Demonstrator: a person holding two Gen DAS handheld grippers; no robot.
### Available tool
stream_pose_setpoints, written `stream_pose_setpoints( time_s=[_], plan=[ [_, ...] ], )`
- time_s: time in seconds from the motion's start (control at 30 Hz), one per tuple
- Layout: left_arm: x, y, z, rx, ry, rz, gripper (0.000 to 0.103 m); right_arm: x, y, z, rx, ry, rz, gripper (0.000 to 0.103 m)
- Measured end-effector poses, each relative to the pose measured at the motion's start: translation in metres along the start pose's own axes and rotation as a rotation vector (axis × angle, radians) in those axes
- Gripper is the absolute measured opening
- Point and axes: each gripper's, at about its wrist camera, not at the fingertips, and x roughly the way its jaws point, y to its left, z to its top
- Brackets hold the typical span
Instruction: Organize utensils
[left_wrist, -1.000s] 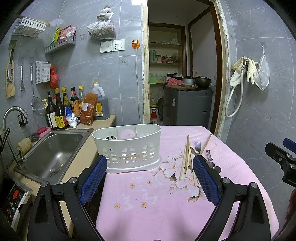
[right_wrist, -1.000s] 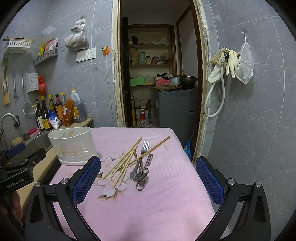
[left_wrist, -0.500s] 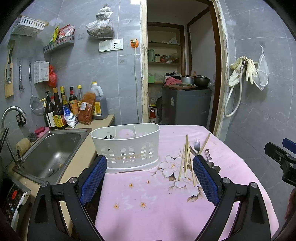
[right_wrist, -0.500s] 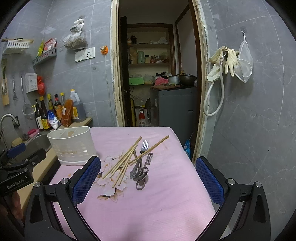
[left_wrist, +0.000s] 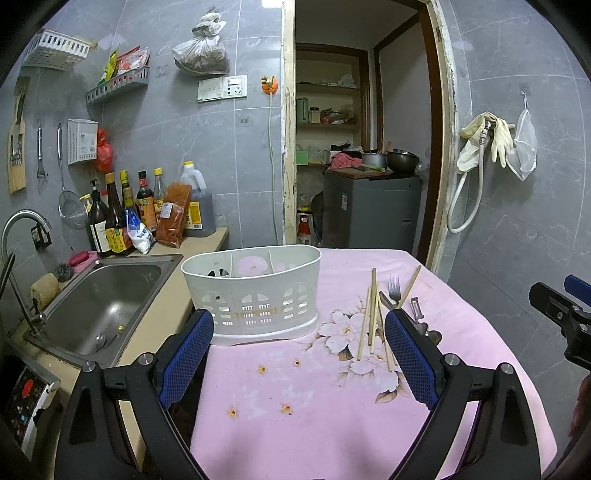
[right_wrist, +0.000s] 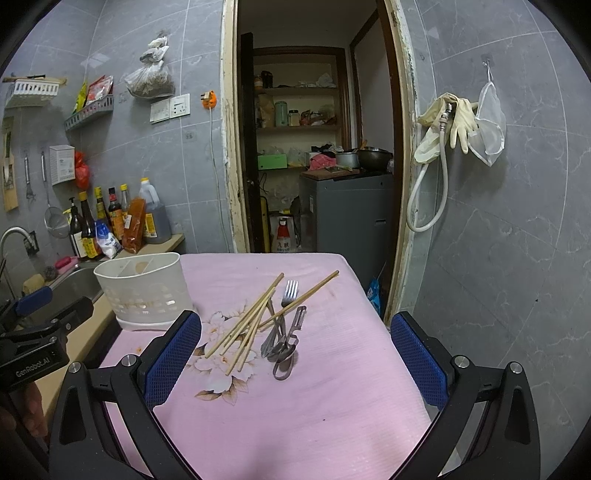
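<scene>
A white utensil caddy (left_wrist: 255, 291) with dividers stands at the left of the pink tablecloth (left_wrist: 314, 387); it also shows in the right wrist view (right_wrist: 146, 291). A loose pile lies to its right: several wooden chopsticks (right_wrist: 251, 325), a fork (right_wrist: 290, 291), a peeler (right_wrist: 295, 325) and spoons (right_wrist: 282, 354). The chopsticks (left_wrist: 373, 314) and fork (left_wrist: 394, 286) also show in the left wrist view. My left gripper (left_wrist: 299, 354) is open and empty, in front of the caddy. My right gripper (right_wrist: 295, 358) is open and empty, just short of the pile.
A steel sink (left_wrist: 99, 306) with a tap lies left of the table. Sauce bottles (left_wrist: 125, 218) stand on the counter behind it. A doorway (left_wrist: 362, 147) to a pantry is beyond the table. A tiled wall with a hose and gloves (right_wrist: 447, 125) is to the right.
Both views have shifted only slightly; the left gripper has eased a little closer to the table. Both grippers stay open and nothing on the table has moved.
</scene>
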Motion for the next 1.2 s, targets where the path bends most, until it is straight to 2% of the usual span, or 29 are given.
stream_pose_setpoints(
  time_s=[0.83,1.2],
  plan=[
    [0.007,0.001,-0.002,-0.011,0.012,-0.013,0.091,0.002,0.004,-0.006,0.001,0.02,-0.001,0.103],
    [0.013,-0.009,0.017,0.007,-0.009,-0.022,0.091,0.008,-0.005,0.017,-0.008,0.02,-0.004,0.103]
  ],
)
